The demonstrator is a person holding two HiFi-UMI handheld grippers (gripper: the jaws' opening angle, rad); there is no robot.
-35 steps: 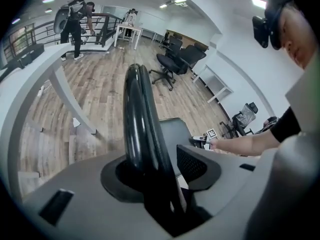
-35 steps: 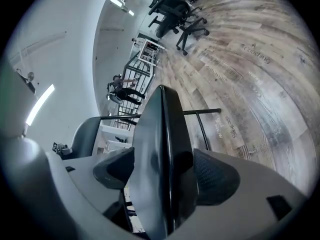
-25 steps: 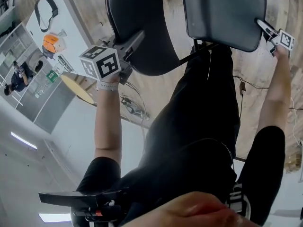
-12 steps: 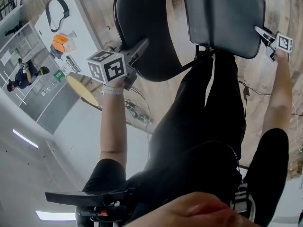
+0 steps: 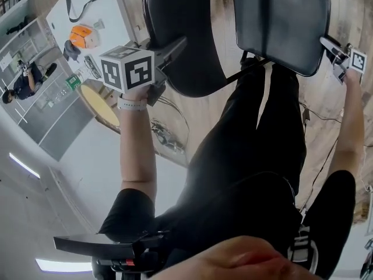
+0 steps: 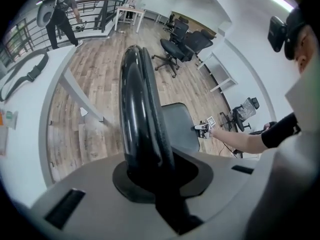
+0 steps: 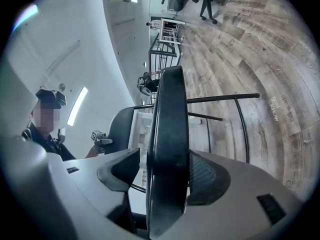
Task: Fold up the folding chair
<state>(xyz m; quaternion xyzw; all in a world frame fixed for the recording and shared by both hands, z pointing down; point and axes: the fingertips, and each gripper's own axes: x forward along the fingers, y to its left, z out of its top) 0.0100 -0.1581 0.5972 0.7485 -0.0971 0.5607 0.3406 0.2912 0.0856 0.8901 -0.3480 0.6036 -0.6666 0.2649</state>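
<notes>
The folding chair has a rounded black backrest (image 5: 180, 34) and a dark rectangular seat (image 5: 280, 22), both seen from above in the head view. My left gripper (image 5: 175, 44) is shut on the backrest's rim, and in the left gripper view this rim (image 6: 137, 109) runs up from between the jaws (image 6: 150, 169). At the seat's right edge is my right gripper (image 5: 327, 42). In the right gripper view the seat's edge (image 7: 167, 134) stands between the closing jaws (image 7: 167, 179); one pad touches it and a gap shows beside the other. The chair's thin metal legs (image 7: 220, 98) show beyond.
A white table (image 5: 87, 10) at the left carries an orange object (image 5: 84, 35) and a black strap. A round wooden tabletop (image 5: 99, 107) lies below it. A cable (image 5: 315, 118) runs over the wooden floor. Office chairs (image 6: 185, 39), a railing (image 6: 95, 14) and a person (image 6: 60, 9) are farther off.
Both grippers and the chair parts have risen toward the head camera. The right gripper has shifted a little to the right with the seat's edge.
</notes>
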